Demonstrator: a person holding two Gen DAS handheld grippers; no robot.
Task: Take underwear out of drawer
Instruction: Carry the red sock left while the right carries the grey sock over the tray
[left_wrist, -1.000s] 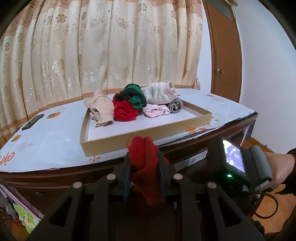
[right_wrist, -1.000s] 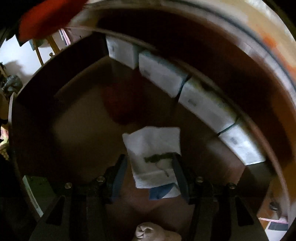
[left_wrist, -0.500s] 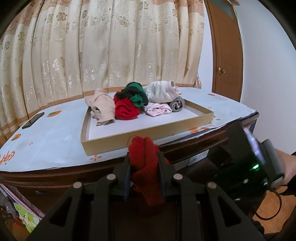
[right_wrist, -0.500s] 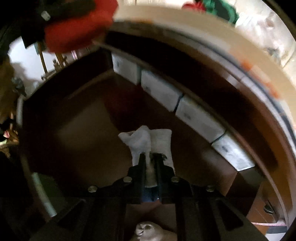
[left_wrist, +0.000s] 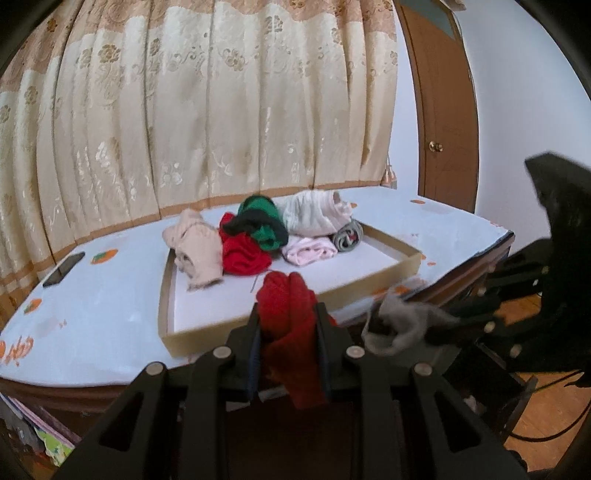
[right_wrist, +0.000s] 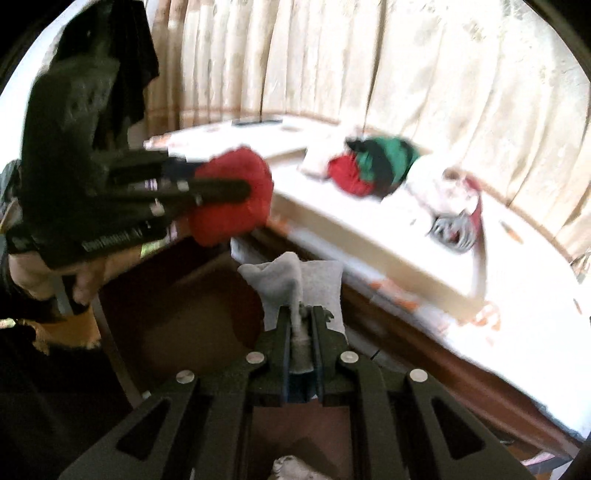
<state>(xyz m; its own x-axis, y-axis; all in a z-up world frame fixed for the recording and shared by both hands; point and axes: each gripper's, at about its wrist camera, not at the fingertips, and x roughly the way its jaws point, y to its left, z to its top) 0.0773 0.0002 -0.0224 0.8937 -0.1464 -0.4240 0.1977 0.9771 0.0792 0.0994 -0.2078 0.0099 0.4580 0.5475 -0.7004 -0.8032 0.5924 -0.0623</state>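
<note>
The left gripper (left_wrist: 289, 325) is clamped on a bunched red knit underwear piece (left_wrist: 290, 306), its lower end hidden behind the fingers. The right gripper (right_wrist: 300, 321) pinches a blurred pale grey-white folded underwear piece (right_wrist: 295, 284) above the dark wooden drawer (right_wrist: 192, 314), near the shallow tan cardboard tray (left_wrist: 295, 306).

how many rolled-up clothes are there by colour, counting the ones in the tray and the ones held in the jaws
Red: 2, one in the tray, one in the left gripper
Beige: 1
Green and black: 1
White: 2, one in the tray, one in the right gripper
Pink: 1
Grey: 1
Total: 8
</note>
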